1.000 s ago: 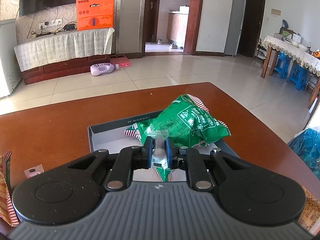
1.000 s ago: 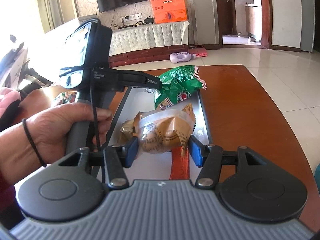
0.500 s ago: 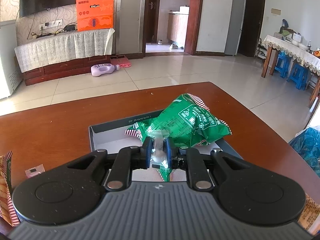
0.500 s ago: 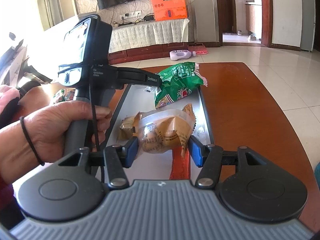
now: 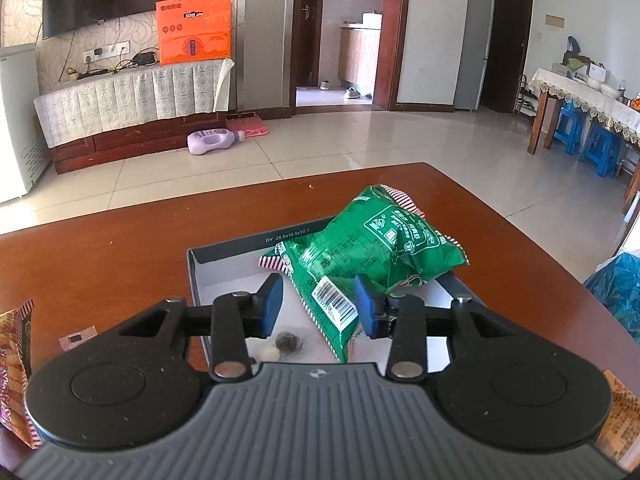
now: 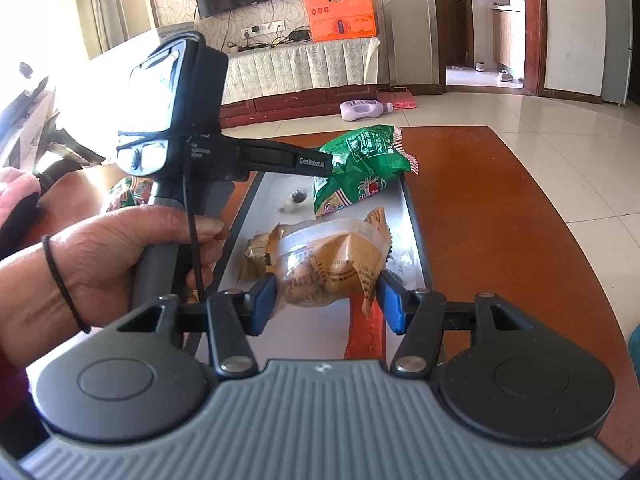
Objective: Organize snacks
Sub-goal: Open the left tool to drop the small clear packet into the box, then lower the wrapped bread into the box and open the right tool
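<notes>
A green snack bag [image 5: 376, 240] lies in a shallow grey box [image 5: 256, 239] on the brown table. Its barcoded end sits between the pads of my left gripper [image 5: 318, 306]. The jaws are opening and the pads no longer press on the bag. In the right wrist view the same bag [image 6: 360, 160] rests at the far end of the box [image 6: 416, 232]. My right gripper [image 6: 326, 304] is shut on a yellow wrapped pastry in a clear tub [image 6: 332, 264], held just above the box. A hand [image 6: 120, 248] grips the left gripper's handle.
Two small sweets [image 5: 280, 348] lie on the box floor. A striped orange snack bag [image 5: 16, 344] sits on the table at the left, another orange packet [image 5: 620, 420] at the right. A blue plastic bag [image 5: 616, 292] hangs beyond the table's right edge. A red wrapper [image 6: 364, 328] lies under the pastry.
My left gripper's jaws have parted and let go of the green bag's corner; the bag has settled into the box. The right gripper still holds the pastry in the same spot.
</notes>
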`<state>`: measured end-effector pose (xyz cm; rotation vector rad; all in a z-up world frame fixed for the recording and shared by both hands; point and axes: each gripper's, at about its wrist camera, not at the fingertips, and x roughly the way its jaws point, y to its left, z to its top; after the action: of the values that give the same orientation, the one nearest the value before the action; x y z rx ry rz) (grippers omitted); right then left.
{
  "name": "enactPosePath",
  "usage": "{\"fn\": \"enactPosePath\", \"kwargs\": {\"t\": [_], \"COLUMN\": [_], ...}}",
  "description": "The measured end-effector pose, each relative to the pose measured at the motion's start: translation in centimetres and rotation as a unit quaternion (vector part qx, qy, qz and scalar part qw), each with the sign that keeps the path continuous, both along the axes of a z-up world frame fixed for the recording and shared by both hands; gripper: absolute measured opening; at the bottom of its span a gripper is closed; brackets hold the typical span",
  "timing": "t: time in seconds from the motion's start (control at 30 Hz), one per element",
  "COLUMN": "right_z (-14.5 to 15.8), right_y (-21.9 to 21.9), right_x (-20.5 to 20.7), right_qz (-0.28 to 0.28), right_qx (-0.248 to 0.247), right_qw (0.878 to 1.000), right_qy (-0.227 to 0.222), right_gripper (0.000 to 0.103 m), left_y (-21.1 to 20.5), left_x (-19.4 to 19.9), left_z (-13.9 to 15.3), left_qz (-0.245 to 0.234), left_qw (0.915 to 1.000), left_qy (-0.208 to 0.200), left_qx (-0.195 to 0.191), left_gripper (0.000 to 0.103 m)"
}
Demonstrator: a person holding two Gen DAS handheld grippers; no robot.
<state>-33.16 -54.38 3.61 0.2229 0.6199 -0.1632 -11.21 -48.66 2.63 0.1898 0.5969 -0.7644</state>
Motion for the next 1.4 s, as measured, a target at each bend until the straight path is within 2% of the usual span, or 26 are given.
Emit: {"fn": "enactPosePath", "kwargs": {"t": [0.07,0.23,0.5,0.63,0.87,1.0,1.13,1.4], "right_z": [0.0,-0.4,-1.1,-2.0,-2.4,-2.7,-2.8,-2.6], "right_y": [0.0,0.2,1.5,1.3,0.7,1.2,1.9,1.9], "right_x": [0.1,0.6,2.1,2.8,4.5,5.3,5.0,4.3], "right_qz": [-0.001,-0.001,0.021,0.013,-0.011,-0.001,0.006,-0.004], "right_qx": [-0.001,-0.003,-0.015,-0.013,-0.016,-0.013,-0.029,-0.015], "right_qw": [1.000,1.000,0.999,0.999,0.999,0.999,0.998,0.999], "right_qy": [0.001,0.010,0.029,0.047,0.044,0.052,0.062,0.051], "right_gripper": [0.057,0.057,0.057,0.057,0.057,0.057,0.058,0.058], "left_y": [0.0,1.0,3.4,4.4,5.4,5.8,6.1,6.9], "left_x": [0.0,-0.2,-0.5,-0.9,-0.8,-0.9,-1.5,-3.3], "left_z": [0.0,0.0,0.7,1.2,1.6,1.6,1.7,1.8], "left_qz": [0.001,0.002,0.004,-0.001,0.002,0.002,-0.001,-0.007], "left_qw": [1.0000,1.0000,1.0000,0.9999,0.9999,0.9999,0.9999,0.9998], "left_qy": [-0.001,-0.006,-0.007,-0.012,-0.010,-0.011,-0.013,-0.015], "left_qx": [0.001,0.003,-0.003,-0.003,-0.003,0.002,0.006,0.012], "left_gripper": [0.046,0.055,0.055,0.057,0.060,0.062,0.062,0.064]}}
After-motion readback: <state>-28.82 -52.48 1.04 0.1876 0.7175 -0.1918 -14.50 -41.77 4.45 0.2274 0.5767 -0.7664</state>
